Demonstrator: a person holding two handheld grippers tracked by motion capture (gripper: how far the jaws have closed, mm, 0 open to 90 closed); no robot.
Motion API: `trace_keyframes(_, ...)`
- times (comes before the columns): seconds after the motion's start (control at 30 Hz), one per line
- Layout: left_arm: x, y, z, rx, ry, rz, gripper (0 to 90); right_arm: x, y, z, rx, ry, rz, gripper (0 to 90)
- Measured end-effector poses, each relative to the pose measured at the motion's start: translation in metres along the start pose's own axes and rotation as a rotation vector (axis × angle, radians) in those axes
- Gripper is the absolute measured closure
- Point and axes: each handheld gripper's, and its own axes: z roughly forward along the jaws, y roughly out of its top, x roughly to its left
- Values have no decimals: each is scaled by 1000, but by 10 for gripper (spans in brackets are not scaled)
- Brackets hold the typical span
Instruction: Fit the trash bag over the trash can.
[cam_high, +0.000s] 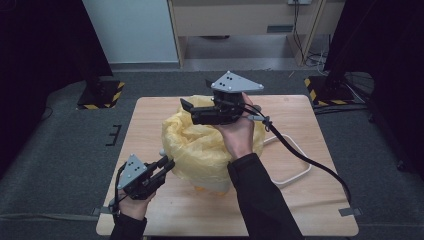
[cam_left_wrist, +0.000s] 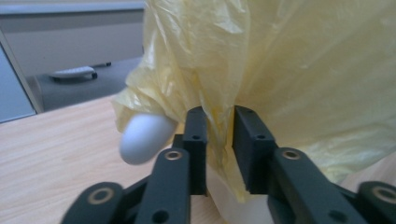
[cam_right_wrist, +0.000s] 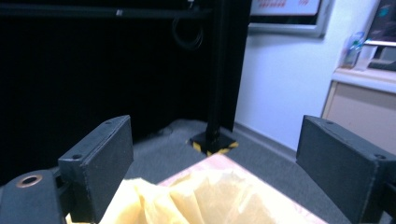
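Wooden table (cam_high: 310, 215): light, rounded at the corners, standing on grey carpet (cam_high: 60, 150). White looped cord (cam_high: 295, 175): lies on the table toward its right edge. Black stand base with yellow-black hazard tape (cam_high: 101, 95): on the carpet beyond the table's far left corner. A second such base (cam_high: 327, 92): beyond the table's far right corner. Light wooden cabinet (cam_high: 240, 20): against the wall, well behind the table's far edge, with cables hanging at its right. Pale blue panel (cam_high: 131, 30): behind the table, left of the cabinet. Dark curtains (cam_high: 35, 45): flank the table on both sides.
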Motion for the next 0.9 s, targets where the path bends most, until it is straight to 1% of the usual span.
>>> trace_keyframes(0.07,3,3,-5,-26,-6,-1,711,-1,3,-4,-25,-18,6,113)
trace_keyframes(0.13,5,7,-11,-64,-8,4,694,-1,6,-7,-49,-36,-1,113)
trace_keyframes(0.17,6,9,-14,-79,-14,-3,688,-2,7,-9,-61,-46,-5,113)
trace_keyframes(0.2,7,11,-17,-94,-11,-8,683,-2,9,-11,-72,-54,-2,113)
trace_keyframes(0.3,10,15,-24,-128,10,-19,641,-3,13,-16,-107,-85,-11,114)
trace_keyframes(0.37,13,17,-27,-145,3,-34,635,-5,16,-22,-133,-110,-14,114)
trace_keyframes(0.43,15,18,-29,-158,8,-44,628,-7,20,-27,-137,-130,-10,114)
trace_keyframes(0.47,15,18,-30,-161,16,-45,621,-7,22,-30,-147,-136,-7,114)
trace_keyframes(0.63,19,20,-34,-181,38,-59,596,-13,31,-44,-154,-191,-35,113)
trace_keyframes(0.73,20,21,-36,-191,46,-62,586,-17,35,-52,-149,-210,-52,107)
trace_keyframes(0.8,21,21,-37,-199,52,-67,574,-20,37,-58,-139,-232,-69,101)
trace_keyframes(0.87,22,22,-39,-206,61,-71,570,-23,39,-63,-136,-247,-75,101)
trace_keyframes(0.9,23,22,-39,-207,67,-71,566,-25,38,-65,-148,-247,-73,105)
